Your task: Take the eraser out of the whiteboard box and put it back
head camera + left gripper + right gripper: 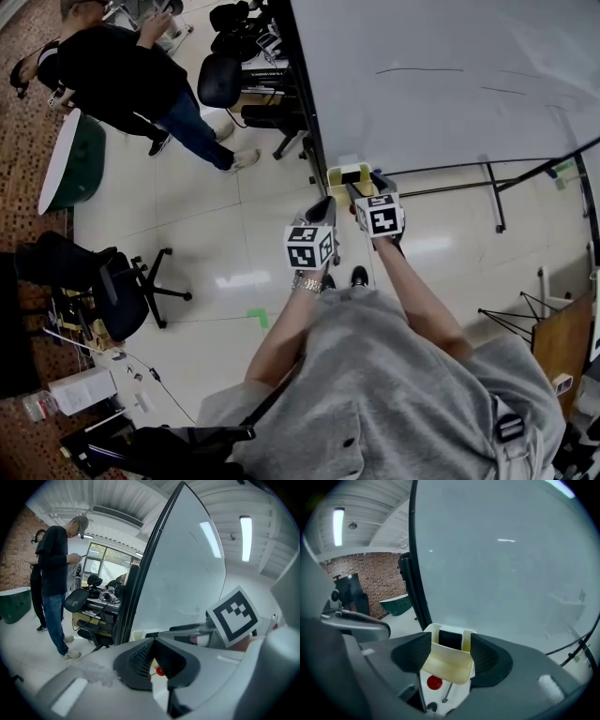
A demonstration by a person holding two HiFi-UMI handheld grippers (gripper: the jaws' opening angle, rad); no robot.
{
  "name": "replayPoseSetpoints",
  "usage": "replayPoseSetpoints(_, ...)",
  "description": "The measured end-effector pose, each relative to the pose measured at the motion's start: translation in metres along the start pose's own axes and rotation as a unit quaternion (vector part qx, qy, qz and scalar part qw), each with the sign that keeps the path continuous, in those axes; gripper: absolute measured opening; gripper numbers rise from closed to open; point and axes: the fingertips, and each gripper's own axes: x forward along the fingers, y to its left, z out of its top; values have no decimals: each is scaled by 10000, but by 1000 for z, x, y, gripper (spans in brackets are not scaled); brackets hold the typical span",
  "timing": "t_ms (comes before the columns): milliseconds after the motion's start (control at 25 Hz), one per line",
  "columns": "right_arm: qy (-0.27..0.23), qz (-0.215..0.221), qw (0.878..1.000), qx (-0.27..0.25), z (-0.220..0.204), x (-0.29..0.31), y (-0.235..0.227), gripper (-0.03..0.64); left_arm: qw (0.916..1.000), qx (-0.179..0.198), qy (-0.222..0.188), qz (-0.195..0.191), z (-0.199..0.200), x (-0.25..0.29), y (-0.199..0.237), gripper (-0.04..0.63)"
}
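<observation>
A cream whiteboard box (pixel 445 665) hangs at the lower left corner of the whiteboard (pixel 501 564), and a black eraser (pixel 451 638) stands upright inside it. My right gripper (pixel 450 657) is open, one jaw on each side of the box just in front of it; whether the pads touch it I cannot tell. In the head view the right gripper (pixel 364 187) reaches the box (pixel 349 174), and the left gripper (pixel 325 204) hangs just left of it. The left gripper (pixel 153 654) is shut and empty, its tips together. It faces the box (pixel 139 633) and the right gripper's marker cube (pixel 233 616).
A red round spot (pixel 434 682) shows below the box. A person in black (pixel 131 66) stands at the far left by office chairs (pixel 220 80) and a cluttered desk (pixel 101 603). Another chair (pixel 112 281), a green tub (pixel 70 164) and the whiteboard's stand legs (pixel 497 192) are on the floor.
</observation>
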Motion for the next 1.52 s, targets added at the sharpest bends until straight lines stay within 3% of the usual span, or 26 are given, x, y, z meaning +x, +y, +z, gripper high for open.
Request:
replayPoseSetpoints(240,-102,223,9987,441,-23,-16,10,186,9998,23,188,65,-25,-17,-14,5)
replayPoseSetpoints(560,-86,199,9993,302,-60,-59,66,169,9999,10,28,-132,-44,-63,-22,5)
replayPoseSetpoints(680,-162,160,9992,328,-75,-85,94,5,9998,28,-32,-203,-58,-97,-27,5)
replayPoseSetpoints(920,136,161,9995,227,-127,-122,156,5,9995,-64,145,-262,-104,-141,-27,5)
replayPoseSetpoints(1040,298,196,9985,403,-145,-133,165,5,9992,-24,170,-355,-112,-148,-41,5)
replayPoseSetpoints(1160,278,225,9973,642,-145,-137,159,5,9990,73,140,-423,-107,-145,-52,5)
replayPoseSetpoints(1520,123,324,9980,532,-118,-135,142,5,9994,124,-77,-316,-80,-135,-53,5)
